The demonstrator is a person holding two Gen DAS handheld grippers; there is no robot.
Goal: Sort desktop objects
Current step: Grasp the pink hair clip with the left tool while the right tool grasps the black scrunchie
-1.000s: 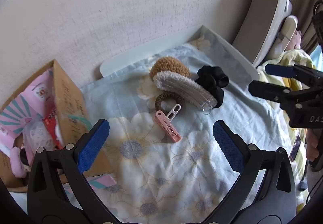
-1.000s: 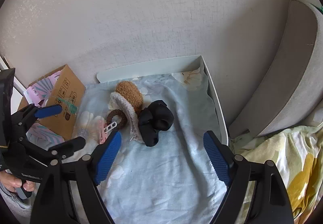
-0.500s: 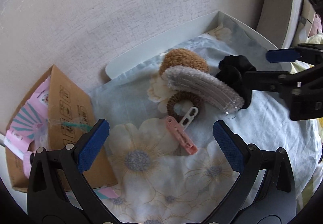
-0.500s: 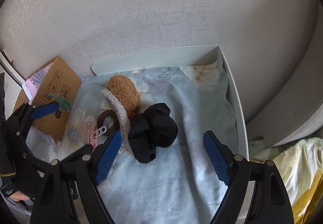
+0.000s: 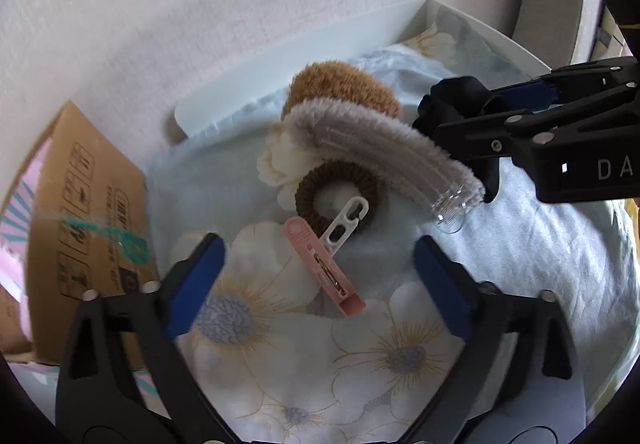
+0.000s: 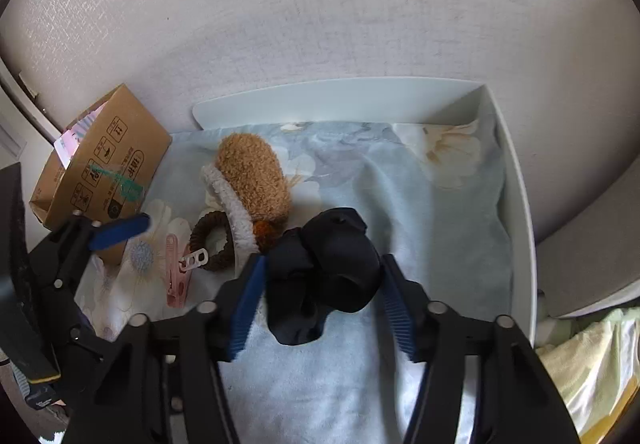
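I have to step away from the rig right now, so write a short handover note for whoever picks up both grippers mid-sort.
Right gripper: jaws closing around the black scrunchie, pads at its sides; it lies on the floral cloth, not lifted.
Left gripper: holding nothing, jaws closing, straddling the pink clip.
The white clip lies across the brown hair tie; the grey fuzzy headband leans on the tan plush piece, all on the cloth in the white tray.
Cardboard box stands beside the tray.
Done: no item lifted yet.
Left: finish both grasps, then sort the rest.
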